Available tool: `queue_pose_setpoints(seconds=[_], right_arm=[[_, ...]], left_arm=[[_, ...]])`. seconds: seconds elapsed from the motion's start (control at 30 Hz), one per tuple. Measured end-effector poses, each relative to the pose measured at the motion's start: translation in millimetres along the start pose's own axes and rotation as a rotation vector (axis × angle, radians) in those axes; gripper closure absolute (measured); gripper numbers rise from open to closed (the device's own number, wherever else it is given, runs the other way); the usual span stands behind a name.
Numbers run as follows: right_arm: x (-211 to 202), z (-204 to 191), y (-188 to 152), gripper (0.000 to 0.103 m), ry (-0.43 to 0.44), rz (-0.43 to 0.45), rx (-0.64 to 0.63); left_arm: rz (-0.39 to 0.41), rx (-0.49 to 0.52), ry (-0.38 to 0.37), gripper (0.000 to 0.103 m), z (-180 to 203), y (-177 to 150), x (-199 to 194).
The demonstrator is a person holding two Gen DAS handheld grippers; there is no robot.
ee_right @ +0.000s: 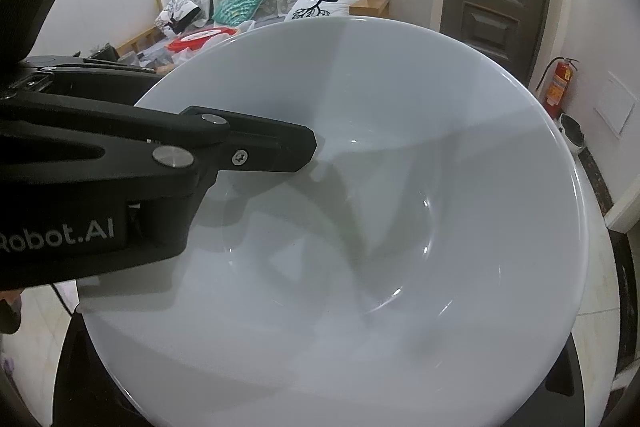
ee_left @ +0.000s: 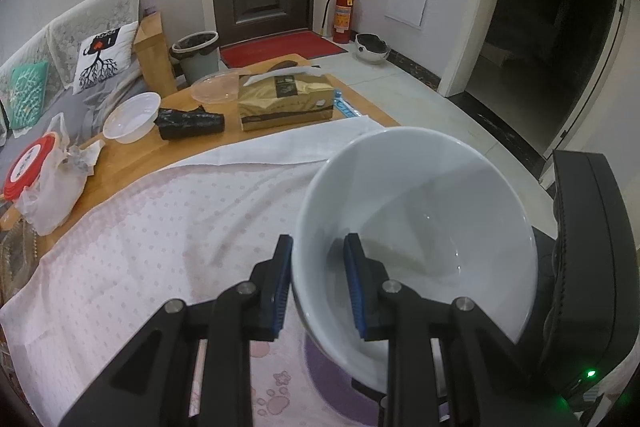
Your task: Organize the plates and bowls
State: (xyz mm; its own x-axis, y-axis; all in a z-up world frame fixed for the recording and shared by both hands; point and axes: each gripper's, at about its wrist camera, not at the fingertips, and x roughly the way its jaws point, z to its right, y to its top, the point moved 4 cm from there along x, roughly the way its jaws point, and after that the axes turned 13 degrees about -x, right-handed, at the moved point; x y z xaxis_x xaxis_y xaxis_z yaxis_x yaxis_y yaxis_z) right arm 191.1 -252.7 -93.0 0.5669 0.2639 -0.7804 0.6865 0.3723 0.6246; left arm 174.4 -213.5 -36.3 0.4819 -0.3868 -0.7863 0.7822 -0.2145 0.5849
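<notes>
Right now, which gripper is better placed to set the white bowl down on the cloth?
Left. The left gripper already clamps the white bowl rim above the pink cloth; the right one's jaws are not visible.

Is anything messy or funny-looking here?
Yes. The white bowl is tipped on its side, off the table, pinched at its rim by the left claw. Behind it, the wooden table holds a crumpled black bag and a scrunched plastic bag. Nothing looks spilled or broken.
</notes>
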Motion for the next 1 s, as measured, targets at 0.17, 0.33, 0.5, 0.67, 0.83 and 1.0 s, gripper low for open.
queue_pose_setpoints(seconds=[0.17, 0.33, 0.5, 0.67, 0.83, 1.0], right_arm=[[-8.1, 0.6, -8.6, 0.003, -0.005, -0.003, 0.004], [-13.5, 0.2, -16.1, 0.003, -0.003, -0.009, 0.013], [-16.7, 1.5, -23.7, 0.003, -0.003, -0.016, 0.02], [-20.2, 0.7, -31.7, 0.003, -0.003, -0.023, 0.025], [-20.4, -0.5, -39.6, 0.003, -0.001, -0.033, 0.029], [-18.2, -1.3, -50.1, 0.003, 0.009, -0.043, 0.038]], left_arm=[[-0.003, 0.005, -0.005, 0.081, 9.2, -8.0, -3.3], [-0.014, 0.011, -0.007, 0.081, 16.4, -16.7, -4.1], [-0.022, 0.012, -0.012, 0.081, 21.1, -23.2, -3.0], [-0.031, 0.016, -0.015, 0.081, 26.6, -29.5, -0.5], [-0.045, 0.013, -0.018, 0.081, 29.2, -35.5, 6.0], [-0.059, 0.009, -0.014, 0.081, 31.3, -42.8, 13.6]])
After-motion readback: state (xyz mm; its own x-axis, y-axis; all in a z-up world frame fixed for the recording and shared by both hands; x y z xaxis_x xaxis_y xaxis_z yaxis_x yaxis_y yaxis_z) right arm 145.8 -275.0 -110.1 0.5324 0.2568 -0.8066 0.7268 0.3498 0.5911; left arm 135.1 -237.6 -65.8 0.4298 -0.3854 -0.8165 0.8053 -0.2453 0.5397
